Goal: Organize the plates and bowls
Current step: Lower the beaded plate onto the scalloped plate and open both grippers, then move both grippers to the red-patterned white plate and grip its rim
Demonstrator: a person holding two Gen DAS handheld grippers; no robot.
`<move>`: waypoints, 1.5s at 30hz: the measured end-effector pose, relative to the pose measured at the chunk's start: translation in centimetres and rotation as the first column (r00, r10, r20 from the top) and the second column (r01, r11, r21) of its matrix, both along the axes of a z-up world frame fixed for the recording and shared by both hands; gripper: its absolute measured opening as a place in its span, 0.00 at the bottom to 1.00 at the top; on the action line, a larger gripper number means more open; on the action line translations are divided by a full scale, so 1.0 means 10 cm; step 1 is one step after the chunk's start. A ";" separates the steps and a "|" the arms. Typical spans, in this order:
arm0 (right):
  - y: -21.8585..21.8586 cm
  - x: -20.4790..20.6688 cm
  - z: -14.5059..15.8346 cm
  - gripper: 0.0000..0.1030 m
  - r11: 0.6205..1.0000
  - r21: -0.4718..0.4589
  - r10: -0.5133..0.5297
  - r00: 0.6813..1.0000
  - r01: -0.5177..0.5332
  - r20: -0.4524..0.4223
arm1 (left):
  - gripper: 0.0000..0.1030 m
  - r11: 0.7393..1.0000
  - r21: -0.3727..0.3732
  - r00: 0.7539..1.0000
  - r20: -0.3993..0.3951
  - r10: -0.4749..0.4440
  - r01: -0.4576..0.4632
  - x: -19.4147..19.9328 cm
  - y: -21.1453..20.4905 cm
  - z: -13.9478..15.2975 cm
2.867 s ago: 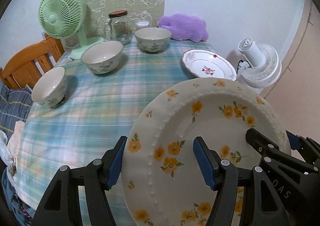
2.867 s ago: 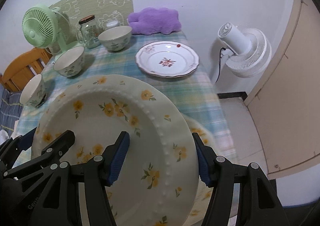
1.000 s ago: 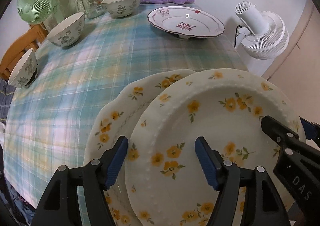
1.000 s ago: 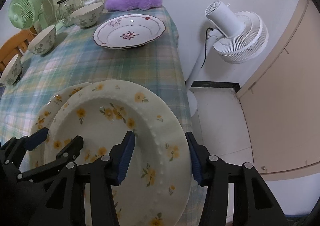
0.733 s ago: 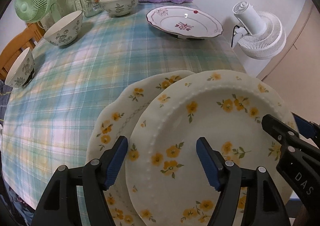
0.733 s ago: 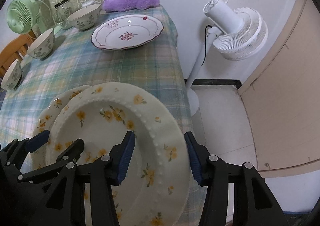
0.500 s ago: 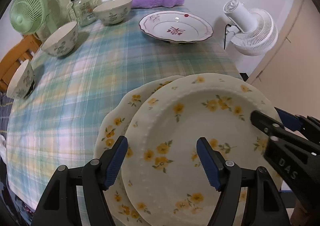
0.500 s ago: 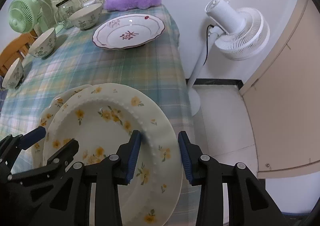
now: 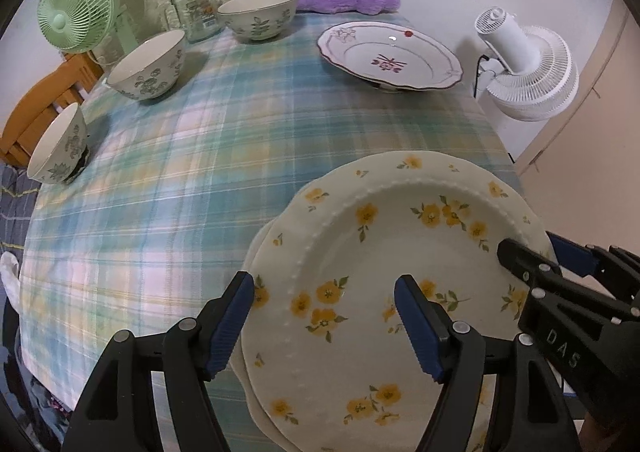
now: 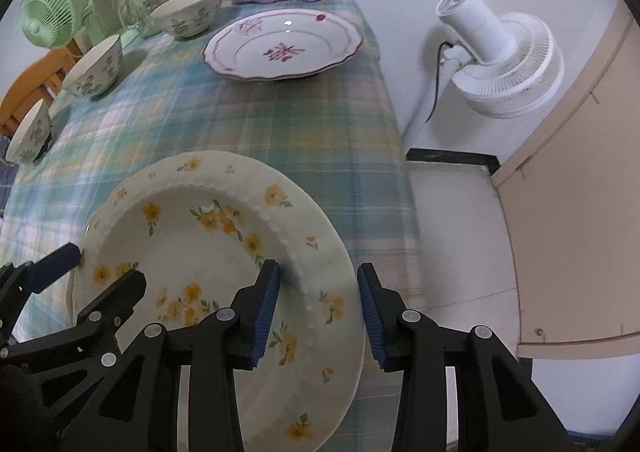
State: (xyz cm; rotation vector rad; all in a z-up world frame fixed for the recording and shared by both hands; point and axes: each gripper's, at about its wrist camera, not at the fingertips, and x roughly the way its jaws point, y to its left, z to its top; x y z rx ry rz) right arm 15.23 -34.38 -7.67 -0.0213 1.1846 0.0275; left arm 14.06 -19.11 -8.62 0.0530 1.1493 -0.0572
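Yellow-flowered plate (image 9: 400, 252) now sits stacked on its twin near me; my left fingers (image 9: 256, 316) have been spreading, released, my right fingers (image 10: 266, 300) straddle its rim unclenched.

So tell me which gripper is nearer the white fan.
Right. The right gripper straddles the yellow plate's rim on the table edge facing the white fan; the left gripper is at the plate's opposite rim.

both point steeply down. left gripper (image 9: 324, 316) jaws have just been opening, wide apart; right gripper (image 10: 318, 302) jaws narrower, side by side.
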 end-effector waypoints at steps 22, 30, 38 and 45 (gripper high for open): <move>0.20 -0.20 0.32 0.64 0.996 0.049 -0.075 0.995 0.071 0.067 | 0.82 0.998 -0.027 0.999 0.020 -0.049 0.050 -0.07 0.39 0.21; 0.47 -0.27 0.66 0.64 0.986 0.051 -0.164 0.977 0.159 0.139 | 0.87 0.988 -0.054 0.985 0.104 -0.137 0.144 0.05 0.66 0.57; 0.55 -0.03 0.98 0.64 0.969 0.068 -0.246 0.941 0.237 0.231 | 0.87 0.982 -0.074 0.968 0.196 -0.157 0.174 0.42 0.71 0.85; 0.52 0.35 1.06 0.64 0.975 0.049 -0.220 0.941 0.215 0.257 | 0.87 0.989 -0.060 0.972 0.205 -0.117 0.132 0.83 0.63 0.86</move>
